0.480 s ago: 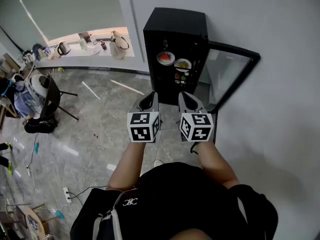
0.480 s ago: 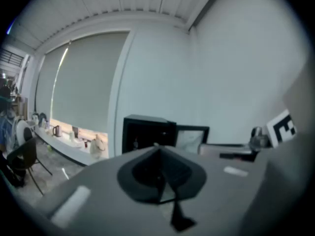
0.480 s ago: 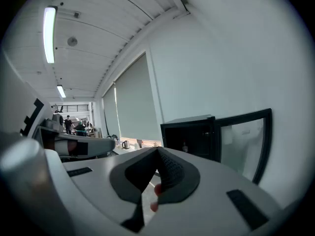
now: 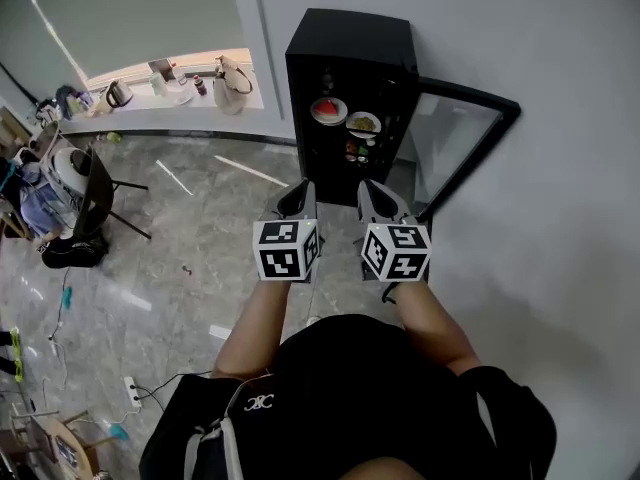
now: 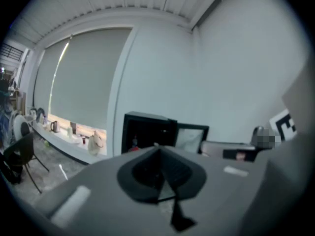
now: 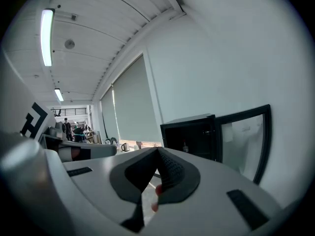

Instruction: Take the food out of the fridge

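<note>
A small black fridge (image 4: 350, 98) stands against the white wall with its glass door (image 4: 460, 143) swung open to the right. Inside it I see a white plate with red food (image 4: 329, 111) and beside it a plate with yellowish food (image 4: 363, 123), with smaller items (image 4: 358, 152) on the shelf below. My left gripper (image 4: 300, 193) and right gripper (image 4: 372, 194) are held side by side short of the fridge, both shut with nothing between the jaws. The fridge (image 5: 147, 132) (image 6: 194, 136) shows ahead in both gripper views.
A low window sill (image 4: 170, 103) at the left carries a kettle, bottles and a bag. A dark chair (image 4: 100, 198) and clutter stand at the far left on the grey marble floor (image 4: 200, 268). A power strip with cables (image 4: 135, 388) lies near my feet.
The view has shifted slightly; the fridge sits a little higher in the head view. Both grippers stay shut and side by side.
</note>
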A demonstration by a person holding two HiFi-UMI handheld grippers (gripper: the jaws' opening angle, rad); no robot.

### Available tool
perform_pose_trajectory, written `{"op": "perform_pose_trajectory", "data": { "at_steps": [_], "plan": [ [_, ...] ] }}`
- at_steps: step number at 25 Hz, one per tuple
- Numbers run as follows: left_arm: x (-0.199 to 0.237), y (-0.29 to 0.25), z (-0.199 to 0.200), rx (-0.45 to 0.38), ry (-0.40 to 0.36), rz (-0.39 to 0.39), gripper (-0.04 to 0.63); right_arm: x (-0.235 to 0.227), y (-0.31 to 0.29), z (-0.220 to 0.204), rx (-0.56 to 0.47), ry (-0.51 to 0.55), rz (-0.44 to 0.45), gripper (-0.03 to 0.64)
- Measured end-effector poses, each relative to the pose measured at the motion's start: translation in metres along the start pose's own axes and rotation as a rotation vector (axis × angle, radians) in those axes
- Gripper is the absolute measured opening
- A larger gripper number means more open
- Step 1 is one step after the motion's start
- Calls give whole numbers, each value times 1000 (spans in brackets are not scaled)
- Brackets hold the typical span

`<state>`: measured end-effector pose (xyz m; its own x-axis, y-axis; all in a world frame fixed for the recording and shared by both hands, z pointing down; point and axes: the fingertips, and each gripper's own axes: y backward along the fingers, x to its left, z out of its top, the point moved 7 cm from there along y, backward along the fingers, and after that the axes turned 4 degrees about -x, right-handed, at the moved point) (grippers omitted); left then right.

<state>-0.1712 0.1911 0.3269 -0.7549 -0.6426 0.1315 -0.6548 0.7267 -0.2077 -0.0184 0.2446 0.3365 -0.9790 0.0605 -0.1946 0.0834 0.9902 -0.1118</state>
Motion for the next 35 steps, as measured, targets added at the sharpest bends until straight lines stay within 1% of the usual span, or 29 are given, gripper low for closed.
{"op": "perform_pose_trajectory", "data": {
  "at_steps": [5, 10, 17, 22, 26, 29, 31, 35],
  "plan": [
    [12, 4, -11, 17, 13, -20, -3, 14, 1, -14, 21, 1, -28, -5],
    [26, -2, -22, 38, 51, -22, -3, 17, -7, -23, 32, -1, -40, -5],
    [34, -27, -25, 48, 72, -15, -2, 2, -29, -29, 47, -18, -38, -5],
    [41, -75, -27, 66, 104, -11, -2, -31, -74, -29, 51, -40, -19, -5],
    [47, -128, -20, 80, 72, 12, -2, -63, -124, -19, 49, -42, 9, -4],
    [49, -172, -15, 88, 72, 27, -2, -90, -161, -9, 69, -36, 29, -4],
    [51, -200, -13, 97, 91, 40, -2, -109, -183, -5, 84, -48, 39, -4],
    [54, -247, -14, 98, 158, 61, -2, -139, -217, 0, 122, -57, 76, -4]
  ]
}}
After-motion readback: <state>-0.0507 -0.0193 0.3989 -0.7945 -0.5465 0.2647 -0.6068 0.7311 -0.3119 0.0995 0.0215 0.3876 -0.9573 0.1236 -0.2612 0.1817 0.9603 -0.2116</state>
